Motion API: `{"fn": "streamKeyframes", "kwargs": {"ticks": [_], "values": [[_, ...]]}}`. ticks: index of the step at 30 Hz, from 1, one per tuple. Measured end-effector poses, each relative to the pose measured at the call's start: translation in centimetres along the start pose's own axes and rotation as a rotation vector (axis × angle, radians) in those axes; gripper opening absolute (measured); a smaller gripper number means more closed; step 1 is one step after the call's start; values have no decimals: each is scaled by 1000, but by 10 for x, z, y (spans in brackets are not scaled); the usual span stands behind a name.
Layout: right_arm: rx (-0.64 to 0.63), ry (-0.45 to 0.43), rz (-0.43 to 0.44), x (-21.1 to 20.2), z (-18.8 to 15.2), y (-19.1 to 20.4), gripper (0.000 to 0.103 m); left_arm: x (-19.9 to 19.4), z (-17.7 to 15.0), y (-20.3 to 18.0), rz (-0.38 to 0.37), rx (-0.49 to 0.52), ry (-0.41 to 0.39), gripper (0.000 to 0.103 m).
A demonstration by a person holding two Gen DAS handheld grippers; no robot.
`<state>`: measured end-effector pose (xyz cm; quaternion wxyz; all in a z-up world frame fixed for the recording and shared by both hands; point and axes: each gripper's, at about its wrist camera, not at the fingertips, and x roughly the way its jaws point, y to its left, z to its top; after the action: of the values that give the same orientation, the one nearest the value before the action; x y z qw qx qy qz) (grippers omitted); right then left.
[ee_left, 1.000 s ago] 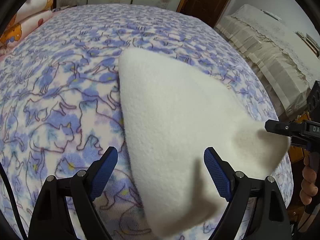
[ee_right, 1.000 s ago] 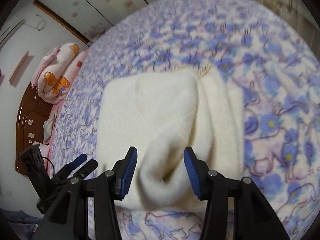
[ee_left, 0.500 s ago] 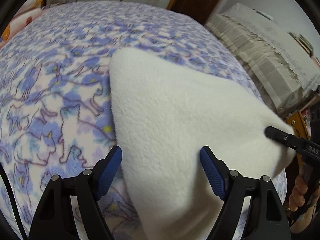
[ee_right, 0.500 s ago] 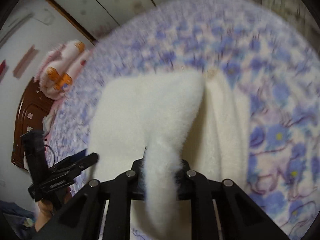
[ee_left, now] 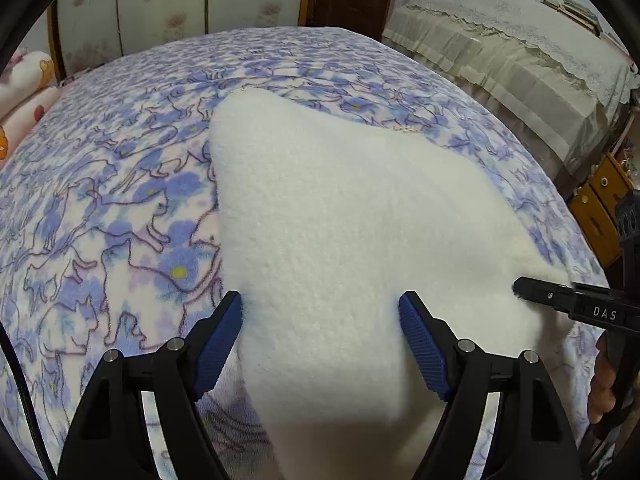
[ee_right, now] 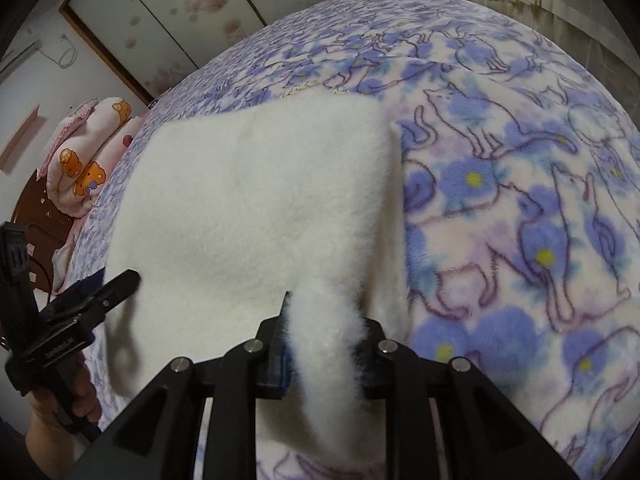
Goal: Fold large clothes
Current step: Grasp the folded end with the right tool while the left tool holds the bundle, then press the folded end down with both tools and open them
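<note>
the white fleece garment (ee_left: 352, 232) is lying part-folded on the bed (ee_left: 120, 208), spread over the purple cat-print blanket, and the right gripper (ee_right: 320, 332) is pinching the near corner, its fingers closed tight on a tuft of fleece that is bulging up between them. the left gripper (ee_left: 320, 340) is hovering over the near edge with its fingers wide apart, fleece showing between them but nothing clamped. in the left wrist view the right gripper is biting the cloth at the right-hand corner; in the right wrist view the left gripper is sitting at the garment's left edge, and from that side i cannot tell how its fingers stand. judging by this, the step in hand is getting a second hold on the near edge so the fold can be carried over. to do it well, the left fingers are wanting a bite on the full thickness of the edge, not just the top nap, since this fleece looks thick and springy. both holds are best kept level, lifting together, so the layers underneath aren't dragging or bunching, and the far edge is serving as the line to match.
</note>
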<state>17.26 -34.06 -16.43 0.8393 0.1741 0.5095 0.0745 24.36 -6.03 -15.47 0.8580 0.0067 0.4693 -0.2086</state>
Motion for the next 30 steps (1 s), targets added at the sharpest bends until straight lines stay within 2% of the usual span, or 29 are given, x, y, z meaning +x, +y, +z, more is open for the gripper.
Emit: {"fn": "streamKeyframes", "kwargs": {"ticks": [2,5,7,8,15,17,18,19,22,24,26,30], "values": [[-3,6,-13,-10,7,0,28,-6,4,3,-26,1,14,77],[26,-19,22,-31,23,-3,32,-16,13,10,-62,-13,5,79],[44,-44,27,-38,38,-7,50,-19,23,19,-68,-34,-5,79],[44,-63,9,-39,47,-9,52,-19,28,23,-65,-48,-6,79],[72,-3,-27,7,98,-14,52,11,62,54,-99,-161,28,79],[88,28,-29,27,108,-18,52,22,69,58,-110,-175,40,72],[90,48,-34,35,110,-19,49,27,73,59,-117,-178,42,63],[86,72,-35,42,111,-20,26,32,76,61,-125,-185,50,63],[44,14,-114,37,109,-19,13,38,80,61,-130,-181,34,59],[32,-1,-148,42,101,-21,13,46,76,58,-110,-141,25,59],[33,22,-159,55,95,-27,12,54,73,56,-85,-111,31,60],[0,-12,-171,40,96,-19,15,45,75,56,-61,-127,26,62]]}}
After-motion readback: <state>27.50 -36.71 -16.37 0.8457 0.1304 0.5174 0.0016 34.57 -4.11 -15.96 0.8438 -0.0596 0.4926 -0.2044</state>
